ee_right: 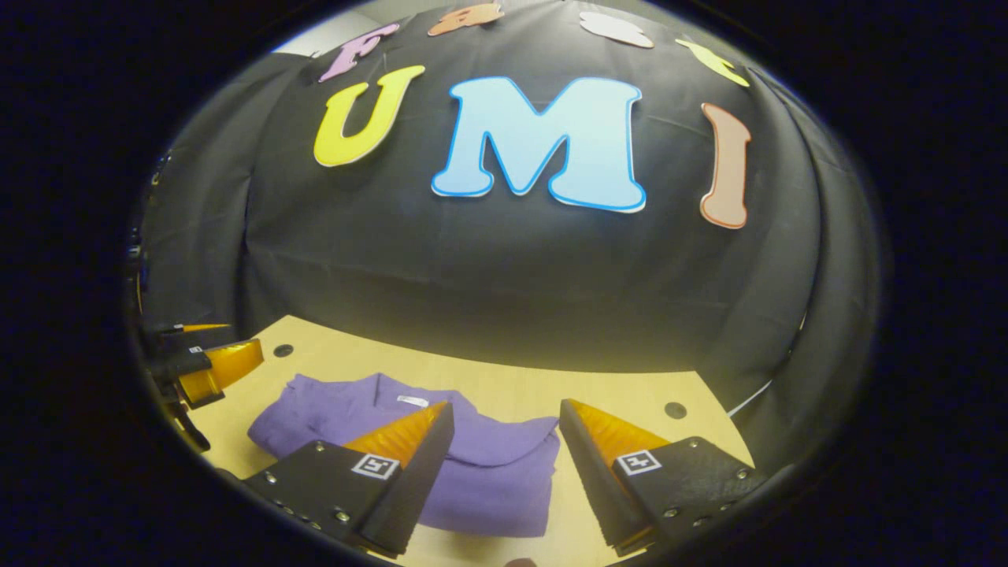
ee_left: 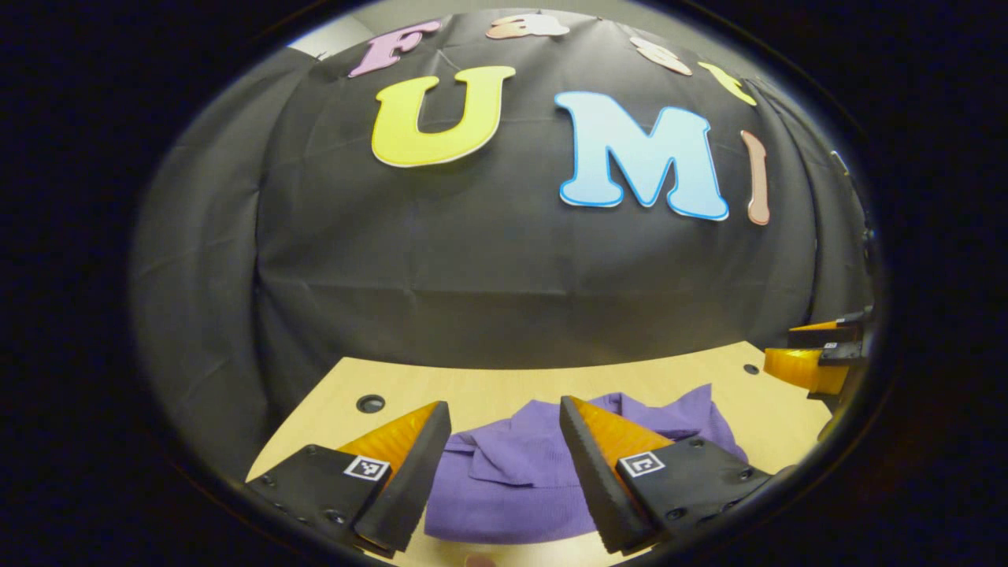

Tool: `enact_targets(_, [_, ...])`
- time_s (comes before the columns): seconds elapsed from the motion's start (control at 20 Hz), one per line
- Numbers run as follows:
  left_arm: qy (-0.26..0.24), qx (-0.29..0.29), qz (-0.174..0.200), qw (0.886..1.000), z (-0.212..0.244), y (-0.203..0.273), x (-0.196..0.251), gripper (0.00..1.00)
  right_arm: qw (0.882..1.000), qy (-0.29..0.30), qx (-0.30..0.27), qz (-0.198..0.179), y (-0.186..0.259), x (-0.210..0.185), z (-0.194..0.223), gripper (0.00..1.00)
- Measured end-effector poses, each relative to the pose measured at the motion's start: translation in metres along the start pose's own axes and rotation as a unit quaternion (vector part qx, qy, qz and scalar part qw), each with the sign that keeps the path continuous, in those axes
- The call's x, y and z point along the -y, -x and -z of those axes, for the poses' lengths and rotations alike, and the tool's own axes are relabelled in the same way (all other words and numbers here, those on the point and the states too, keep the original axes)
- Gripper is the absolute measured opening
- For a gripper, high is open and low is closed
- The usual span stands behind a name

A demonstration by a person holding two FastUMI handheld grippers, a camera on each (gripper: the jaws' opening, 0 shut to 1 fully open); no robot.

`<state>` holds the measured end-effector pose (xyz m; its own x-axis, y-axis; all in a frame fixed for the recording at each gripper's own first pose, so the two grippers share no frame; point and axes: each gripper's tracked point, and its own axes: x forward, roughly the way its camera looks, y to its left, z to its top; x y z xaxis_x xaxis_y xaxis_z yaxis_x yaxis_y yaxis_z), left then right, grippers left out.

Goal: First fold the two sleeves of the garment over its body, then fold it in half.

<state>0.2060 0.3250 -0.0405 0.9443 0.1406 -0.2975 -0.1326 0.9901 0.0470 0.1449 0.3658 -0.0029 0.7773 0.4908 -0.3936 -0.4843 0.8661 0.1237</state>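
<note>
A purple garment (ee_left: pixel 520 472) lies in a compact folded bundle on the light wooden table (ee_left: pixel 488 386), its collar toward the far side. My left gripper (ee_left: pixel 504 417) hovers over its near part, open, with nothing between the fingers. In the right gripper view the same garment (ee_right: pixel 480 465) lies below and to the left, a small white label at the collar. My right gripper (ee_right: pixel 504 417) is open above the garment's right edge and holds nothing. Each view catches the other gripper at its side edge: the right gripper (ee_left: pixel 811 358), the left gripper (ee_right: pixel 209 362).
The black cloth wall (ee_left: pixel 504 268) stands close behind the table's far edge. Dark round holes sit in the tabletop near the corners: a hole (ee_left: pixel 370 403), a hole (ee_right: pixel 674 409). Bare table (ee_right: pixel 630 394) lies right of the garment.
</note>
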Motion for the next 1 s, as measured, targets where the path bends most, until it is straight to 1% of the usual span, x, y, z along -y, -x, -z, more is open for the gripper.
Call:
enact_targets(0.15, [0.0, 0.017, 0.0, 1.0, -0.014, 0.019, -0.007, 0.93, 1.0, 0.001, 0.019, 0.005, 0.02, -0.009, -0.013, 0.85])
enact_targets(0.5, [-0.005, 0.061, 0.031, 0.998, -0.05, 0.065, -0.001, 0.93, 0.997, -0.034, 0.071, 0.019, 0.07, -0.025, -0.05, 0.84])
enact_targets(0.75, [-0.011, 0.083, 0.051, 0.995, -0.07, 0.103, 0.01, 0.93, 0.992, -0.044, 0.108, 0.055, 0.117, -0.026, -0.065, 0.84])
enact_targets(1.0, [-0.012, 0.095, 0.064, 0.993, -0.077, 0.133, 0.017, 0.93, 0.989, -0.042, 0.122, 0.072, 0.145, -0.03, -0.065, 0.84])
